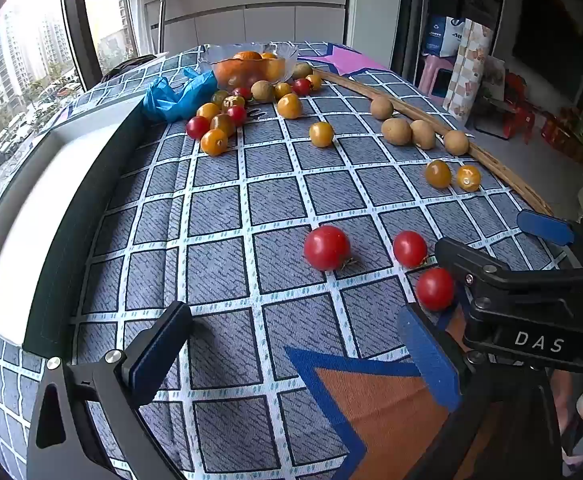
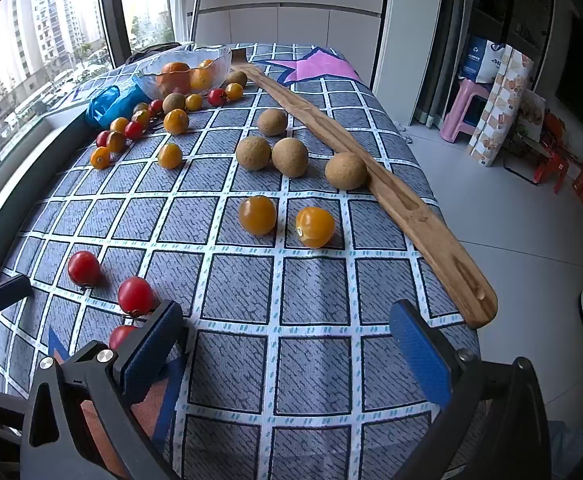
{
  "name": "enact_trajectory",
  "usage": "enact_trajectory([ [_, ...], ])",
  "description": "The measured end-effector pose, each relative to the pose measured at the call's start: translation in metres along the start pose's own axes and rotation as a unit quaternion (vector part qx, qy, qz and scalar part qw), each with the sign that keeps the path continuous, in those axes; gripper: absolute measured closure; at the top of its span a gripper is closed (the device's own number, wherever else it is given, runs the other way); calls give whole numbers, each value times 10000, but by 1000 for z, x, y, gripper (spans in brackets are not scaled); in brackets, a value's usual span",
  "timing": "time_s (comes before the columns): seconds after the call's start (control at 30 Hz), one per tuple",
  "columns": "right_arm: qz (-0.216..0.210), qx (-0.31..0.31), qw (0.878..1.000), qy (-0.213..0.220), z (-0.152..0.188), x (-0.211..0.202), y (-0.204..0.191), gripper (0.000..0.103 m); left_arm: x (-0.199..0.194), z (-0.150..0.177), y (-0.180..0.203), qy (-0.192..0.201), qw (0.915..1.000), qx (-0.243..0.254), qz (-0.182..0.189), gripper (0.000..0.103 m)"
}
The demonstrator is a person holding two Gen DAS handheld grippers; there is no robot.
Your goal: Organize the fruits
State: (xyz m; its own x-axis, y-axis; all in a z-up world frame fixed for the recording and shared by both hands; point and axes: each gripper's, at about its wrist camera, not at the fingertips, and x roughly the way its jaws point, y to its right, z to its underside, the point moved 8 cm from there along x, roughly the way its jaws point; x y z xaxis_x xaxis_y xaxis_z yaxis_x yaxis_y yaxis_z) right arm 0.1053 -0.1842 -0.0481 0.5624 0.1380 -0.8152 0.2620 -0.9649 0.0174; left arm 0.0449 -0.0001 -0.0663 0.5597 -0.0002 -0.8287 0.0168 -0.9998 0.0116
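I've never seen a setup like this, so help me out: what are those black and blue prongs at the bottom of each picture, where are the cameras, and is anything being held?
No robot here: a person holds a two-finger gripper in each hand, each carrying a camera looking along its fingers. One picture comes from the left gripper, the other from the right gripper. Both stand open and hold nothing. On the checked cloth lie red tomatoes, yellow tomatoes, brown round fruits, a long wooden stick, a blue bag and a glass bowl of oranges.
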Motion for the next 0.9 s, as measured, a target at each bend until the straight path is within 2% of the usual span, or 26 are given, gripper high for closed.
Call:
enact_trajectory([
  [0.1, -10, -4, 10000, -12, 0, 0, 0, 0, 0, -4, -1, 202, 9998, -46, 74, 0],
  [0.2, -57, 29, 10000, 63, -1, -3, 1, 2, -15, -4, 0, 579, 9968, 200, -520, 0],
  [0.3, -147, 106, 9985, 520, -5, -26, 6, 3, -44, -11, 4, 1199, 9873, 502, -911, 0],
  [0.37, -121, 94, 9968, 788, -9, -37, 5, 3, -62, -14, 9, 1588, 9807, 626, -951, 0],
  [0.43, -152, 76, 9917, 1271, -16, -56, 7, 3, -82, -11, 7, 1998, 9741, 493, -938, 0],
  [0.5, -155, 22, 9885, 1502, -19, -66, 6, 3, -87, -10, 0, 2000, 9759, 276, -828, 0],
  [0.57, -74, -60, 9855, 1696, -28, -71, -2, 3, -82, -7, -13, 1819, 9811, -72, -654, 0],
  [0.67, -42, -149, 9823, 1869, -33, -76, -9, 4, -69, -22, -41, 1812, 9795, -565, -669, 0],
  [0.73, 47, -349, 9809, 1911, -33, -79, -16, 4, -65, -27, -43, 1780, 9789, -521, -852, 0],
  [0.9, 128, -551, 9811, 1852, -24, -68, -23, 5, -52, -34, -38, 1602, 9828, -457, -795, 0],
])
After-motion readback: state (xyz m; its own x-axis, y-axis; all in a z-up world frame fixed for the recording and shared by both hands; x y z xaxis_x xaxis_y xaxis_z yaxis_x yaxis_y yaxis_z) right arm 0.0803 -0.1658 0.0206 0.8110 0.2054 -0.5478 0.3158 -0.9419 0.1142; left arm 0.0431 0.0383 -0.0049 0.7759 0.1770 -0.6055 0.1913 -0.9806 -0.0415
